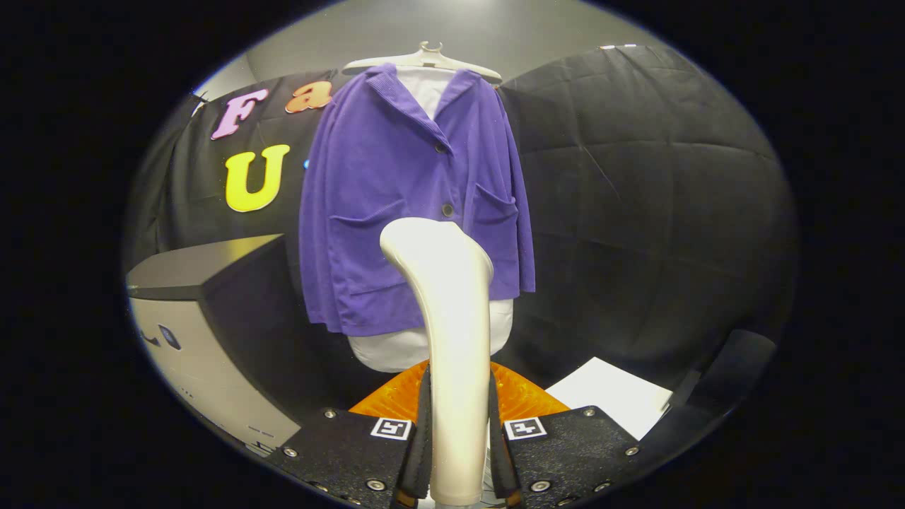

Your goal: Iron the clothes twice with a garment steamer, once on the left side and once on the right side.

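Observation:
A purple jacket (396, 205) hangs on a pale hanger (423, 58) over a white garment (396, 350), straight ahead against the booth's black wall. A cream garment steamer (449, 318) stands upright between my fingers, its rounded head in front of the jacket's lower middle, near the buttons. My gripper (459, 452) is shut on the steamer's handle, both fingers pressing its sides. Whether the head touches the fabric I cannot tell.
An orange ribbed object (396, 399) lies just beyond the fingers, below the hanging clothes. A grey and black box-like unit (205, 311) stands to the left. A white sheet (611, 399) lies to the right on the floor, with a dark curved object (728, 367) beside it.

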### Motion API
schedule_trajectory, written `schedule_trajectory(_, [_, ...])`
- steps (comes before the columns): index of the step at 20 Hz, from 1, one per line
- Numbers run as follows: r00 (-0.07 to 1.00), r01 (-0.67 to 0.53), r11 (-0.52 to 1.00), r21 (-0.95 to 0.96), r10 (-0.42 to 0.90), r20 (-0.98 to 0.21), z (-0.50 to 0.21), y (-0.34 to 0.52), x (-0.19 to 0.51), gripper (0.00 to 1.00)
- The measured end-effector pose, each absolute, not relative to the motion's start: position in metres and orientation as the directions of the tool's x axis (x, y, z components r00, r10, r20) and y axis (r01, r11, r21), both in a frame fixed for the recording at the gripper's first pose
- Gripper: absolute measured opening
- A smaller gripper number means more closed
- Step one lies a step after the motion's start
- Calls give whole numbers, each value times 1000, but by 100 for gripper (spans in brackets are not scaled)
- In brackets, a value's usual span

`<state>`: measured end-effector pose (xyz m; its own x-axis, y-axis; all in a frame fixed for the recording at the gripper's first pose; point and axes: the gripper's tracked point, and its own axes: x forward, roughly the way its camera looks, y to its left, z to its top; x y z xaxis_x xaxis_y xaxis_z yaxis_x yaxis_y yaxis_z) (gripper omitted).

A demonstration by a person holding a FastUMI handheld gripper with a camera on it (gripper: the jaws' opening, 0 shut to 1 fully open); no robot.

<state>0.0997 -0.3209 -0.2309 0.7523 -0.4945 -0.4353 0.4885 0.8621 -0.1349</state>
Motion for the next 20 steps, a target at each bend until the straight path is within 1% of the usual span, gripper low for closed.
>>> schedule_trajectory(3, [793, 446, 885, -132, -459, -401, -198, -282, 77, 34])
schedule_trajectory(8, [842, 416, 899, -137, -438, -315, -138, -228, 39, 33])
schedule_trajectory(12, [878, 386, 913, -133, -408, -250, -104, -174, 15, 33])
schedule_trajectory(20, [889, 345, 927, -149, -373, -265, -93, -95, -39, 33])
